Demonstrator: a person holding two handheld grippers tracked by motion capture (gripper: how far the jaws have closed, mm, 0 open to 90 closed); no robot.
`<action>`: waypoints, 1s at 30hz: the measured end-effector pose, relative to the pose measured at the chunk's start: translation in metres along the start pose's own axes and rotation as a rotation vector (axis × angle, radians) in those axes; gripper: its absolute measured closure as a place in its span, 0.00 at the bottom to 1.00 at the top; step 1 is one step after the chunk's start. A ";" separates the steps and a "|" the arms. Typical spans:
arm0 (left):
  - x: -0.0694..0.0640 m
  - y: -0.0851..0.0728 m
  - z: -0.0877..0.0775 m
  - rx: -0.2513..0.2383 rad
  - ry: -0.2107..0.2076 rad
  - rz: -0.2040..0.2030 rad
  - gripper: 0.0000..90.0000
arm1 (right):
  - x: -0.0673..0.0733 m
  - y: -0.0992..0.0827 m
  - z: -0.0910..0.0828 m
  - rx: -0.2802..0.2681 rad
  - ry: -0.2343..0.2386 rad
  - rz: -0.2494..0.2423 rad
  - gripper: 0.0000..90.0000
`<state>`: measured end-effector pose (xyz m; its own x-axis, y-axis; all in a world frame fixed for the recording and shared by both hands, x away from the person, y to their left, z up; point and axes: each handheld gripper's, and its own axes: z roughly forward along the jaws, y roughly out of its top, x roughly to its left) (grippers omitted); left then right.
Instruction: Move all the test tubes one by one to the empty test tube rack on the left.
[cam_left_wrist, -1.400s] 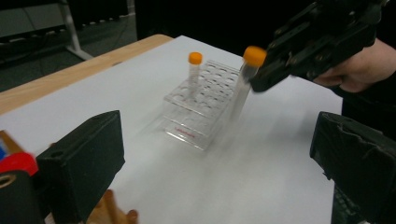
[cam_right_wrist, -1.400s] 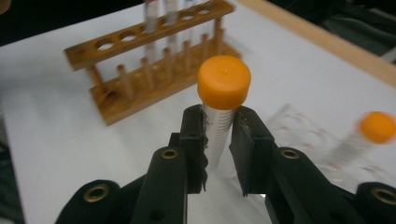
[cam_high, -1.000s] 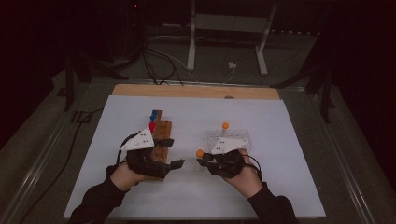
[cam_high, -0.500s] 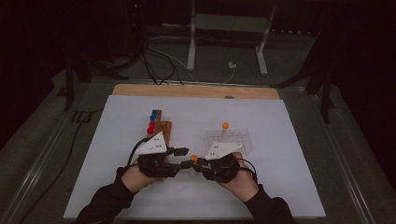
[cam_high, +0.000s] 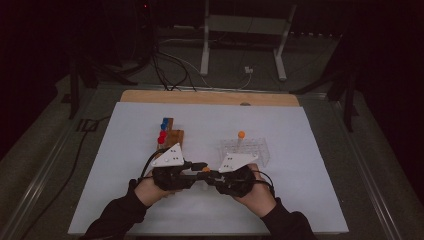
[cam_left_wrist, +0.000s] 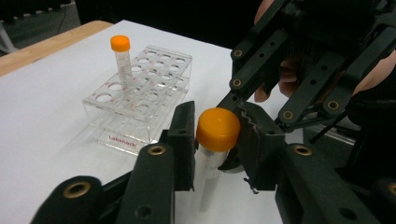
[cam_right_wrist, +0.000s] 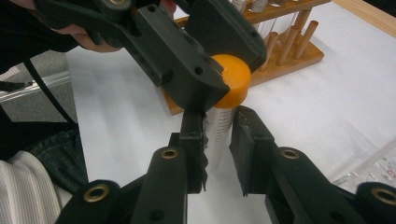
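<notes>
A clear tube with an orange cap (cam_high: 205, 169) hangs between my two grippers over the white table's front middle. My right gripper (cam_right_wrist: 218, 126) is shut on the tube's clear body (cam_right_wrist: 218, 133). My left gripper (cam_left_wrist: 218, 135) faces it from the left. Its jaws have just been closing and now press on the orange cap (cam_left_wrist: 217, 129) from both sides. In the high view the left gripper (cam_high: 197, 171) and right gripper (cam_high: 212, 175) meet tip to tip.
A clear plastic rack (cam_high: 250, 148) stands just behind the right hand with one orange-capped tube (cam_high: 241, 135) upright in it. A wooden rack (cam_high: 170, 137) with red- and blue-capped tubes stands behind the left hand. The white sheet (cam_high: 300, 200) covers the table.
My left gripper has moved right to the tube held by the right gripper, and its jaws have closed around the orange cap. The right hand has stayed in place.
</notes>
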<state>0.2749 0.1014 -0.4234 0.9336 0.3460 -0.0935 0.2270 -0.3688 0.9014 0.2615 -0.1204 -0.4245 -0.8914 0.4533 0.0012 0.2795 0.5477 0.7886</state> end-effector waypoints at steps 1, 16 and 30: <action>0.000 0.000 0.000 0.000 0.000 0.001 0.78 | 0.000 0.000 0.000 0.000 0.000 0.000 0.84; 0.004 0.003 -0.009 -0.016 0.027 0.000 0.80 | -0.003 0.000 -0.005 -0.073 -0.030 0.023 0.64; 0.019 0.010 -0.038 -0.058 0.121 -0.010 0.80 | -0.013 -0.001 -0.014 -0.123 -0.094 0.082 0.25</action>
<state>0.2840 0.1373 -0.4000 0.8901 0.4525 -0.0543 0.2166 -0.3150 0.9240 0.2680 -0.1369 -0.4171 -0.8282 0.5602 0.0156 0.2993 0.4187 0.8574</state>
